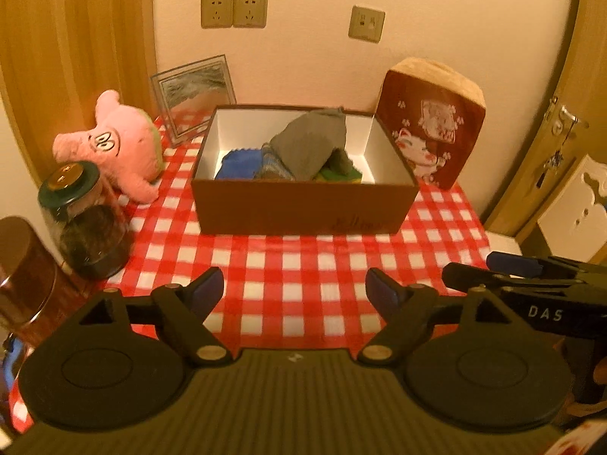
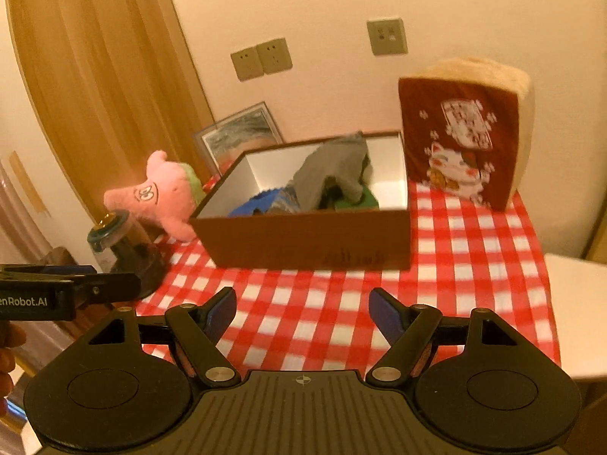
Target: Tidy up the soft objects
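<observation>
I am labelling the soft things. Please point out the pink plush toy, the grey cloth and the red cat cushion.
pink plush toy (image 1: 125, 144), left wrist view, body.
grey cloth (image 1: 311, 144), left wrist view, top fold.
red cat cushion (image 2: 461, 144), right wrist view, printed front.

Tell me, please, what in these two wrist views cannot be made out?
- Items under the grey cloth in the box: covered by it and the front wall, both views.
- Lettering on the box front: too blurred, both views.
- Jar contents: dark, unclear.
- Brown container: cut by left view's edge.
- Picture frame base: hidden behind box, right view.
</observation>
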A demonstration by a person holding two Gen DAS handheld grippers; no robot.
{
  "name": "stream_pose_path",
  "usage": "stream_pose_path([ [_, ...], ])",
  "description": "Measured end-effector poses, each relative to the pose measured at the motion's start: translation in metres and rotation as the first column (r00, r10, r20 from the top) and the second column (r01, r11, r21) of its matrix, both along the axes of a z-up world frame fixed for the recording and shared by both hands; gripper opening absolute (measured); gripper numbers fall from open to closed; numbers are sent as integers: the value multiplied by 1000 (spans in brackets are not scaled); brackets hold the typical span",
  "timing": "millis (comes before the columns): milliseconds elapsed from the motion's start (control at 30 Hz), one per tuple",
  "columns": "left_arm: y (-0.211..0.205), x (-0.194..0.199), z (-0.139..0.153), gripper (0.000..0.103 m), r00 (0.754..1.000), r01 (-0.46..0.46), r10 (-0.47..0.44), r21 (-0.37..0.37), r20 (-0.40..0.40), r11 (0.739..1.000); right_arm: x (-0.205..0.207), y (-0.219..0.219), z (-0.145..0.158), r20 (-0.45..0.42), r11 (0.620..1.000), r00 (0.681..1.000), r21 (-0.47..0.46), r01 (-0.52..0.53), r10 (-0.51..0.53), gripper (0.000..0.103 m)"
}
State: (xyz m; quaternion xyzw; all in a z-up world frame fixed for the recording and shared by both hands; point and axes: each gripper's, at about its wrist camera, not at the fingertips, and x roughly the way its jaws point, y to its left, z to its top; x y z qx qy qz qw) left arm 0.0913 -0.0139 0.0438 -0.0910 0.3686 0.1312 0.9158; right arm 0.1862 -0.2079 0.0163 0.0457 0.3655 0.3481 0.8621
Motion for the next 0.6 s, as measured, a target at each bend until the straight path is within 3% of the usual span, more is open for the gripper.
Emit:
stream_pose_path([
  [600, -8, -76, -6, 78, 988, 151, -150, 13, -38, 988, -96, 1, 2, -102, 995, 991, -65, 79, -85, 77],
])
